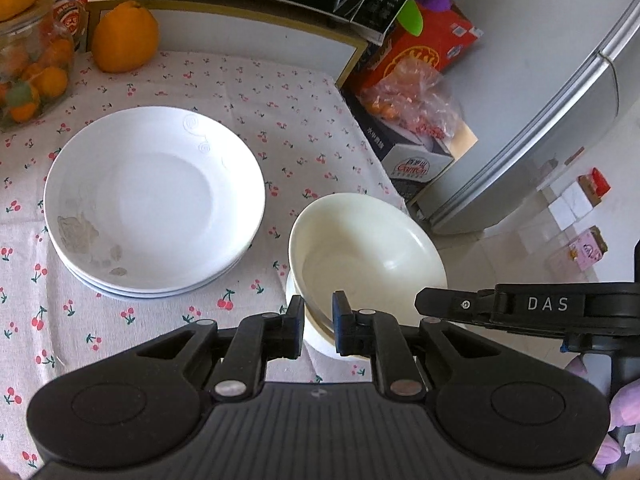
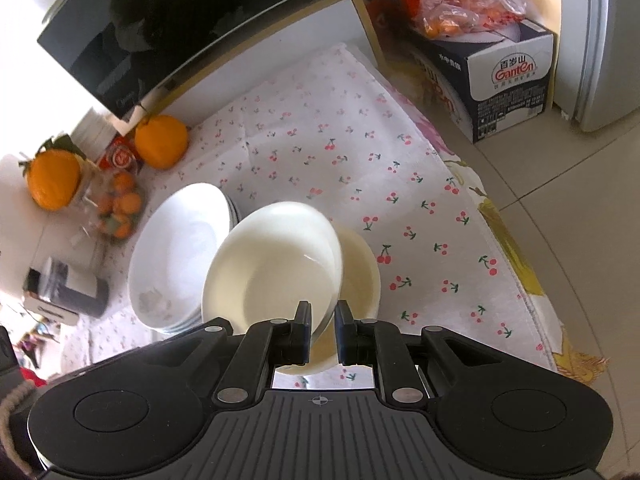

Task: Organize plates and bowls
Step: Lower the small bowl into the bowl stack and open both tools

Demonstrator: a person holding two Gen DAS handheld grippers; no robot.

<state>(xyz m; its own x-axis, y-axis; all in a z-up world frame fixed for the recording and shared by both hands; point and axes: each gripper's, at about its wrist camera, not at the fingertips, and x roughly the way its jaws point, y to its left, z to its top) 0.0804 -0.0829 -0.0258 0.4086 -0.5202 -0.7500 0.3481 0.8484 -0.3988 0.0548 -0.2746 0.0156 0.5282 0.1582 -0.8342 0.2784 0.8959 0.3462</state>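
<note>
Left tongs [image 1: 319,308] clamped on the near rim of the cream bowl [image 1: 372,240]; right tongs [image 2: 323,316] clamped on that same bowl's rim, a little further right, with the bowl tilted above a second cream bowl [image 2: 360,276] sitting on the surface [image 2: 360,152]. Both bowls lie near the right edge of the cherry-print cloth, just right of the stack of white plates [image 1: 154,204]. Far left: large orange [image 1: 124,38] and glass jar of small oranges [image 1: 32,76]; cardboard boxes [image 1: 416,136] on the floor to the right.
</note>
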